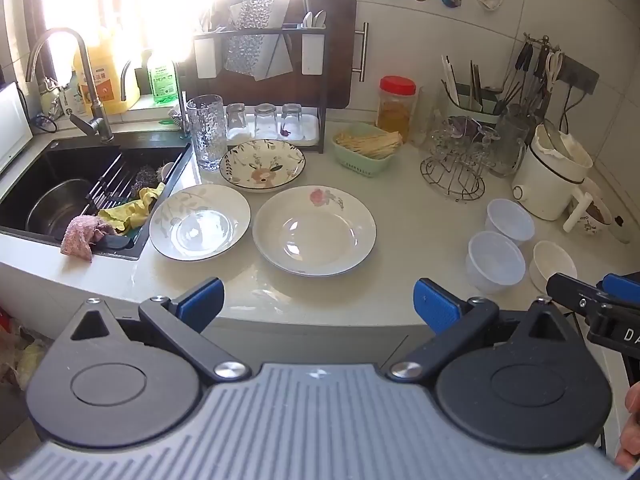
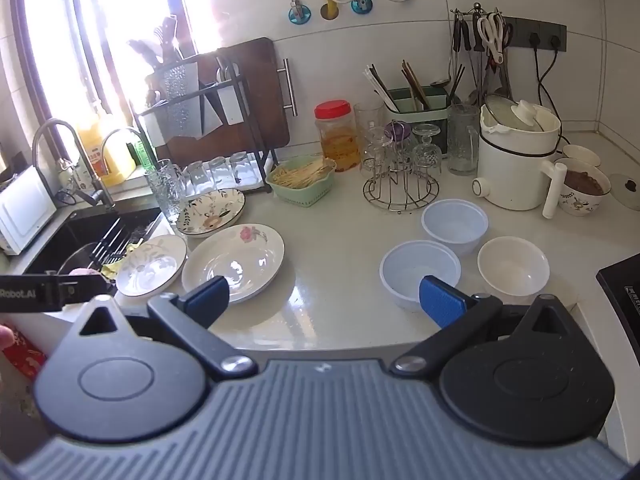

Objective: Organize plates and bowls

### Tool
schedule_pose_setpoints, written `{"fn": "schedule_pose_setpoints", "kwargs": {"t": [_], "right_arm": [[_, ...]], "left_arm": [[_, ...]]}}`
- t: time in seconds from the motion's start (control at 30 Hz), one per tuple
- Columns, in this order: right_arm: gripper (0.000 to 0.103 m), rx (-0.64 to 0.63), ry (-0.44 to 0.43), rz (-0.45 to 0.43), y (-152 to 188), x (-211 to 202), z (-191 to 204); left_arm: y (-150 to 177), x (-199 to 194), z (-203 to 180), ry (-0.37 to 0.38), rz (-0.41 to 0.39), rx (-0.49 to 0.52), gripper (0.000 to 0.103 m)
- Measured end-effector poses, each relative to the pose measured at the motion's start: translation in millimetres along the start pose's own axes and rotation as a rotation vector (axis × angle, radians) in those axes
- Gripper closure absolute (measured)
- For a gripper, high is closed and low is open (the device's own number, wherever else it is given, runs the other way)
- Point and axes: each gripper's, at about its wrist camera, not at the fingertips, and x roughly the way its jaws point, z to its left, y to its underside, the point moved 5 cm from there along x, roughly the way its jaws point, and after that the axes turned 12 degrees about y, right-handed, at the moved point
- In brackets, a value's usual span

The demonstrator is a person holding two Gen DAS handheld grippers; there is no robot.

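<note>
Three plates lie on the white counter: a pink-flower plate (image 1: 315, 230) (image 2: 234, 262), a leaf-pattern plate (image 1: 199, 221) (image 2: 151, 266) beside the sink, and a dark-rimmed floral plate (image 1: 262, 165) (image 2: 211, 212) behind them. Two translucent plastic bowls (image 1: 495, 261) (image 1: 509, 220) (image 2: 419, 272) (image 2: 455, 224) and a white bowl (image 1: 553, 264) (image 2: 513, 267) sit to the right. My left gripper (image 1: 320, 304) is open and empty at the counter's front edge, short of the plates. My right gripper (image 2: 324, 300) is open and empty, between the plates and the bowls.
A black sink (image 1: 80, 184) with a steel pot and cloths lies left. A tall glass (image 1: 206, 136), a dish rack with glasses (image 1: 264, 120), a green basket (image 1: 366, 148), a jar (image 1: 396, 106), a wire glass stand (image 2: 400, 184) and a white cooker (image 2: 516, 160) line the back.
</note>
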Motion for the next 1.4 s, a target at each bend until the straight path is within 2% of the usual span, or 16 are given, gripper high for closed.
{"fn": "schedule_pose_setpoints", "kwargs": {"t": [0.5, 0.53, 0.83, 0.87, 1.07, 1.4], "right_arm": [[0.000, 0.008, -0.026, -0.002, 5, 0, 7], [0.000, 0.004, -0.027, 0.000, 6, 0, 7], [0.000, 0.008, -0.033, 0.011, 6, 3, 7], [0.000, 0.010, -0.033, 0.011, 6, 3, 7], [0.000, 0.008, -0.031, 0.015, 6, 2, 6], [0.000, 0.015, -0.046, 0.038, 9, 0, 2]], "left_arm": [[-1, 0, -2, 0.000, 0.003, -0.017, 0.001], [1, -2, 5, 0.008, -0.030, -0.018, 0.001], [1, 2, 3, 0.002, 0.001, -0.022, 0.001], [2, 0, 4, 0.001, -0.023, -0.010, 0.001], [6, -1, 3, 0.006, -0.032, -0.010, 0.001], [12, -5, 1, -0.007, -0.005, -0.022, 0.001]]}}
